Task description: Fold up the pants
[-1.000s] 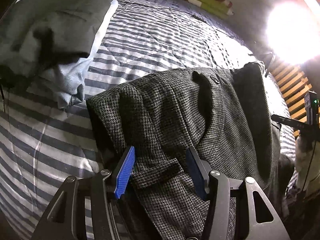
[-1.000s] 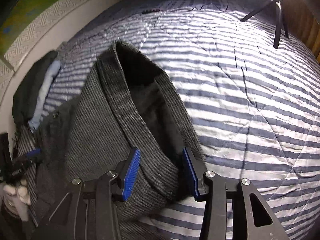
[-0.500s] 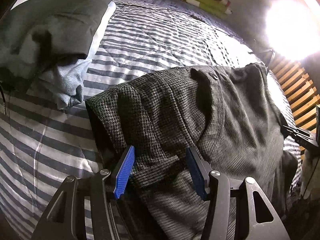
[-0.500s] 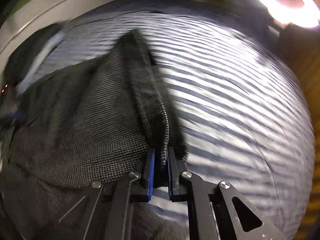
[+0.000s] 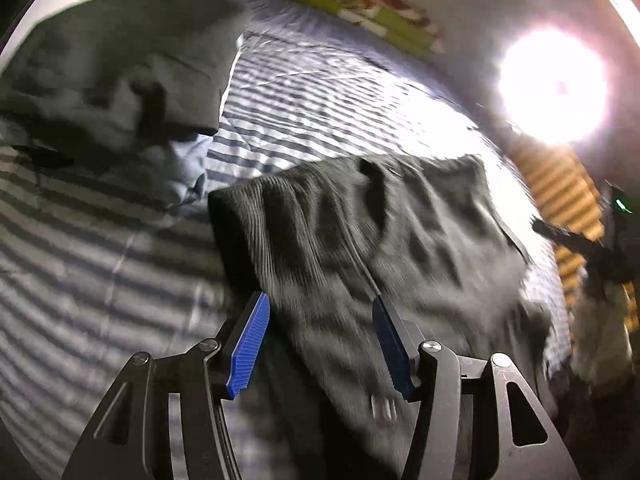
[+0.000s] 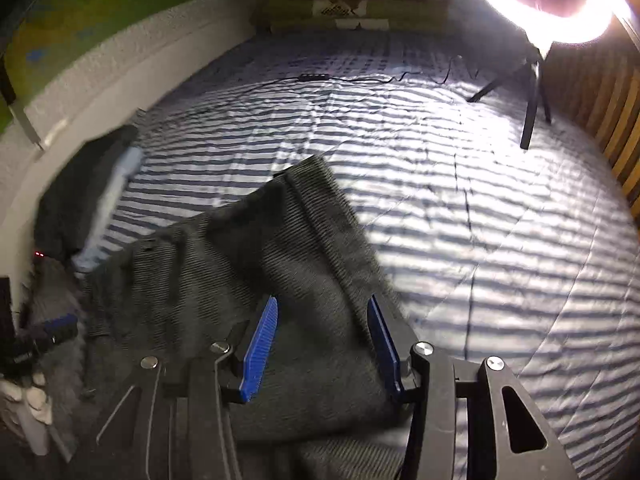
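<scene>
Opening right claw [image 6: 322,344] over pants [image 6: 256,264] on striped bedspread [image 6: 500,220]

Pants [image 5: 360,240] motion-blurred, lower end beyond the frame's bottom edge

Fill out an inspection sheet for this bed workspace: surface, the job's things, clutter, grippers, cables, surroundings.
Surface: striped quilt covering the bed, lightly rippled.
Job's things: grey pants spread on the quilt, wrinkled, waistband end toward the wall.
Clutter: pile of dark and pale blue clothes at the bed's left edge; folded patterned blanket at the far end.
Grippers: left gripper open, pants fabric between the pads; right gripper jaws opening, fabric between them, not clamped.
Cables: thin black cable with inline box lying across the far quilt.
Surroundings: ring light on a tripod standing on the bed; wooden slats at right.
</scene>
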Demonstrator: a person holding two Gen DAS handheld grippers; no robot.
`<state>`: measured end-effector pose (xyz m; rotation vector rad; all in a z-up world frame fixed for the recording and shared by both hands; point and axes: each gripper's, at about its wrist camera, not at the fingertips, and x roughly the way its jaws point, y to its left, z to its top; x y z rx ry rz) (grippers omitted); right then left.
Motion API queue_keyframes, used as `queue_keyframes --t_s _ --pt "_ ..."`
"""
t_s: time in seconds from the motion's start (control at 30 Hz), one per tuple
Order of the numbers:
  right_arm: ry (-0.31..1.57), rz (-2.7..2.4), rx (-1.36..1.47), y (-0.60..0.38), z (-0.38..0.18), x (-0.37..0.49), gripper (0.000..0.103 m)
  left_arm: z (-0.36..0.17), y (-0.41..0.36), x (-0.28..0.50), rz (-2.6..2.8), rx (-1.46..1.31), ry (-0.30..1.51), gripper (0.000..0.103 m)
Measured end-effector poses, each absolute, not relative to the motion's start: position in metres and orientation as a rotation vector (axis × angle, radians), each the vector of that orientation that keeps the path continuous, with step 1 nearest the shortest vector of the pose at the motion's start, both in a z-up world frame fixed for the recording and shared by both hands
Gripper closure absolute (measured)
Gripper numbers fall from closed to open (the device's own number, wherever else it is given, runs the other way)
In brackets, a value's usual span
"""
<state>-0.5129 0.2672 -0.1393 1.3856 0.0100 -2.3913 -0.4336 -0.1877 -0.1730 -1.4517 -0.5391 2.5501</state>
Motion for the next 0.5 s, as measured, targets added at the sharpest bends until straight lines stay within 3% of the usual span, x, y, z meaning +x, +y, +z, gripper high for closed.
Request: queue_keyframes --t_s 0.2,0.5 --pt "-0.159 -2.365 1.433 0.331 -0.135 -0.424 0.06 -0.156 -0.173 -0.326 2.445 -1.439 -0.415 0.033" --pt "-0.272 -2.399 1.523 0.408 -0.163 -0.267 0.056 -0.183 -0.114 -0.236 2.314 -1.447 -0.255 0.031"
